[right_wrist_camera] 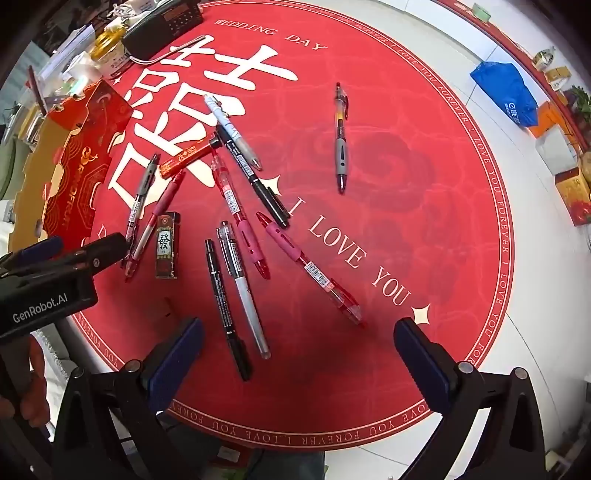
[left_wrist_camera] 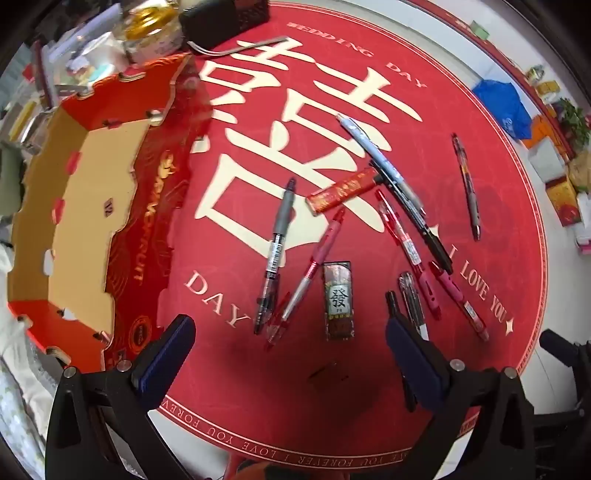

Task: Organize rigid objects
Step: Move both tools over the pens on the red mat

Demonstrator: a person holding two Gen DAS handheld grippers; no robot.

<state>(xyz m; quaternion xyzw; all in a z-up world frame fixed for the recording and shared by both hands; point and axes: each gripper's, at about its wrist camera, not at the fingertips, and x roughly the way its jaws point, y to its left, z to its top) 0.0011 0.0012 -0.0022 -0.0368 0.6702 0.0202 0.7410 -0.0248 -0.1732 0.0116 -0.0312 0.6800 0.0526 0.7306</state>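
Several pens lie scattered on a round red mat (left_wrist_camera: pixel 229 369). Among them are a grey pen (left_wrist_camera: pixel 277 251), a pink pen (left_wrist_camera: pixel 314 266), a dark lighter with a green character (left_wrist_camera: pixel 338 299) and a red bar (left_wrist_camera: pixel 343 194). My left gripper (left_wrist_camera: pixel 291 354) hovers open above the lighter's near end, nothing between its fingers. My right gripper (right_wrist_camera: pixel 301 354) is open over the mat, above the near ends of a black marker (right_wrist_camera: pixel 227 306) and a white pen (right_wrist_camera: pixel 245 288). The left gripper (right_wrist_camera: pixel 77 245) shows at the left edge beside the lighter (right_wrist_camera: pixel 165 245).
A red cardboard box (left_wrist_camera: pixel 74 221) with a tan inside stands open at the mat's left edge. One grey pen (right_wrist_camera: pixel 340 140) lies apart to the far right. A black case (right_wrist_camera: pixel 166 22) and clutter line the far left; a blue bag (right_wrist_camera: pixel 506 92) and boxes sit far right.
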